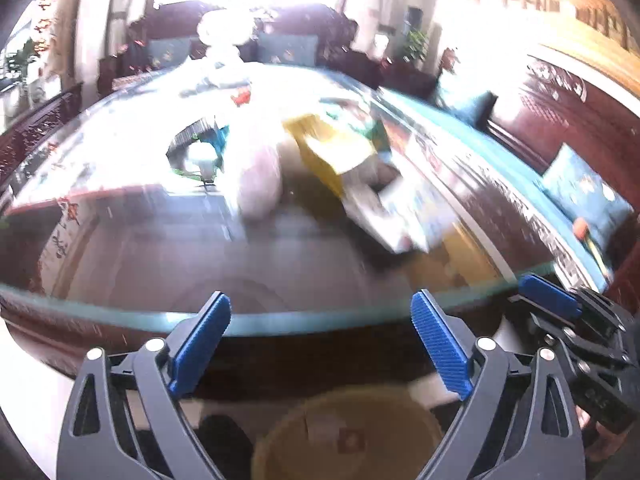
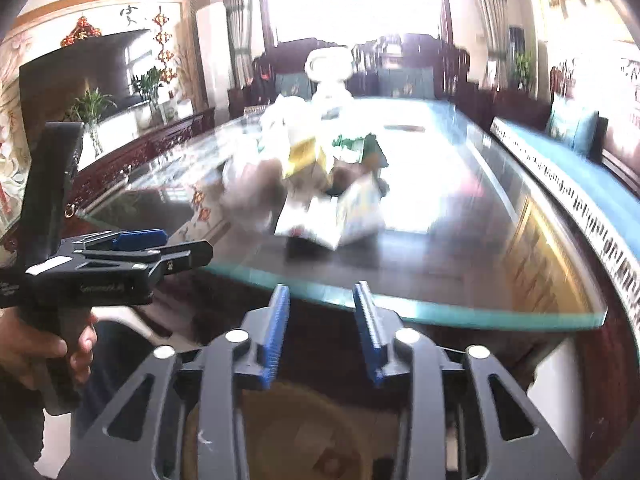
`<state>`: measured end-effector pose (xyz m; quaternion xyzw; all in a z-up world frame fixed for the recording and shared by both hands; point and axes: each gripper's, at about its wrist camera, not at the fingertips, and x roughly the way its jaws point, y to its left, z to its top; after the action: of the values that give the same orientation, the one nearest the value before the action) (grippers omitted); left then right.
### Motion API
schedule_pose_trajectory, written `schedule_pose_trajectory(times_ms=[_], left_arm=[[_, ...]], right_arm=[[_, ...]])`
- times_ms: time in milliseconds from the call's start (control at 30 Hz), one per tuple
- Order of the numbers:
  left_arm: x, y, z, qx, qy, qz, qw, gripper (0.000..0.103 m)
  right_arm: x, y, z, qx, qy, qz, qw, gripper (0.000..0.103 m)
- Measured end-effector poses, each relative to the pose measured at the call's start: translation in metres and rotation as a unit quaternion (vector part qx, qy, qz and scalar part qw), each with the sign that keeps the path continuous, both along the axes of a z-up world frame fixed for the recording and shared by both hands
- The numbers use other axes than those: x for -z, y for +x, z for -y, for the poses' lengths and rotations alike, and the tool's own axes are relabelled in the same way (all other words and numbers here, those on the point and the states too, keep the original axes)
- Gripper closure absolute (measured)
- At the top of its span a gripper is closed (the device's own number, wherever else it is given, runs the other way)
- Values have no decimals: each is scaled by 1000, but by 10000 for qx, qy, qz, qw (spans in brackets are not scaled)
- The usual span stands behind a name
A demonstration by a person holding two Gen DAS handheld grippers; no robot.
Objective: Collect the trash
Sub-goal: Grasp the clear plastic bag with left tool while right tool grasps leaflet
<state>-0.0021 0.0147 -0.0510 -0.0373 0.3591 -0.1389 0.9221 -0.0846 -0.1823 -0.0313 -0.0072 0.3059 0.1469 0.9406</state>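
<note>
A blurred heap of trash (image 1: 340,176) lies on the glass-topped table (image 1: 120,248): crumpled white paper (image 1: 260,184), a yellow carton (image 1: 320,148) and printed wrappers. The same heap of trash (image 2: 320,196) shows in the right wrist view. My left gripper (image 1: 320,336) hangs in front of the table's near edge, jaws wide apart, nothing between them. My right gripper (image 2: 322,328) is also before the edge, jaws partly apart and empty. Below both sits a round tan bin (image 1: 348,436), also seen as the bin (image 2: 300,440) in the right view. Each gripper appears in the other's view.
A white vase (image 2: 330,68) stands at the table's far end. Dark wooden chairs and benches with blue cushions (image 1: 584,188) ring the table. A sideboard with plants (image 2: 92,108) lines the left wall. A hand (image 2: 44,352) holds the left gripper's handle.
</note>
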Motion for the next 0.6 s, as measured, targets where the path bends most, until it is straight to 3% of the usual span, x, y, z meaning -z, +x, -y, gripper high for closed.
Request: schedule_pose_trajectory(times_ms=[100, 233, 600], left_arm=[[-14, 30, -3, -269, 65, 168, 9995, 6], [-15, 63, -11, -478, 15, 216, 9986, 6], [5, 136, -10, -496, 34, -42, 9988, 8]], right_arm=[[-13, 24, 3, 78, -78, 188, 9998, 47], [-17, 50, 8, 293, -138, 312, 9990, 18], [-1, 80, 17, 324, 73, 109, 9994, 17]])
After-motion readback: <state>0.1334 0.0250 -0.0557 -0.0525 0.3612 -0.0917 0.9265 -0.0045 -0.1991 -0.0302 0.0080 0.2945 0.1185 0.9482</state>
